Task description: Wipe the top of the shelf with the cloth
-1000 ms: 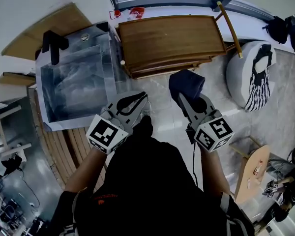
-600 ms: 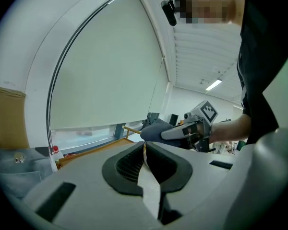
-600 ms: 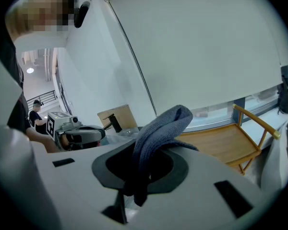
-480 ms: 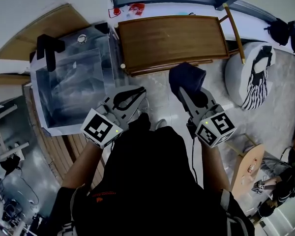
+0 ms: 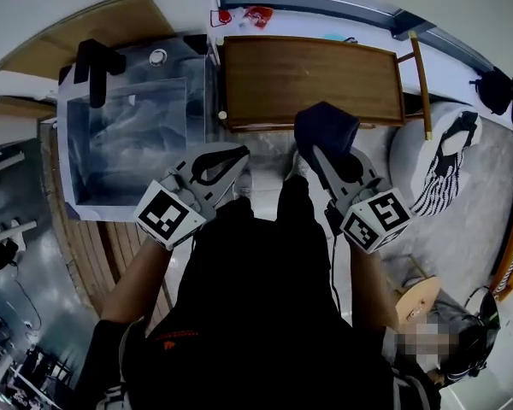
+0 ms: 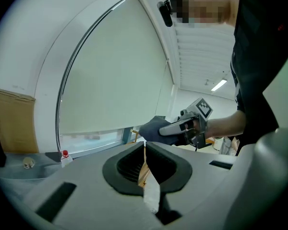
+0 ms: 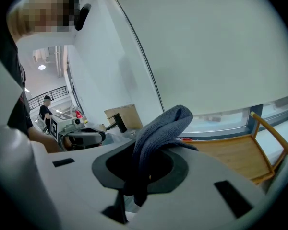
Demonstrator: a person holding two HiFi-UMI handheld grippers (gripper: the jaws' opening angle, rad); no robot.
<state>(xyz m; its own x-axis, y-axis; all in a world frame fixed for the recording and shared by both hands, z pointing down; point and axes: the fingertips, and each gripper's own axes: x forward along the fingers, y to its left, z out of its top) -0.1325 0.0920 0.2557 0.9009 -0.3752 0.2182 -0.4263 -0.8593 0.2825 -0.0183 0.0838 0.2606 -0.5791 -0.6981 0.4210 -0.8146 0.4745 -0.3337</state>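
Observation:
The wooden shelf (image 5: 312, 77) stands ahead by the window, its brown top (image 7: 233, 153) bare. My right gripper (image 5: 318, 154) is shut on a dark blue-grey cloth (image 5: 325, 133) that bunches up over its jaws (image 7: 156, 133), held in the air just short of the shelf's front edge. My left gripper (image 5: 239, 156) hangs level with it to the left, shut with nothing between its jaws (image 6: 145, 145). The right gripper and cloth (image 6: 156, 128) also show in the left gripper view.
A clear plastic box (image 5: 132, 131) with a black handle sits left of the shelf. A small red-capped bottle (image 5: 218, 17) and a red packet (image 5: 258, 14) lie on the window sill. A white beanbag with a striped cloth (image 5: 432, 165) is at the right, a round wooden stool (image 5: 415, 301) below it.
The head view has shifted closer to the shelf, which now sits more squarely ahead. Both grippers keep their hold and have risen slightly toward the shelf's front edge.

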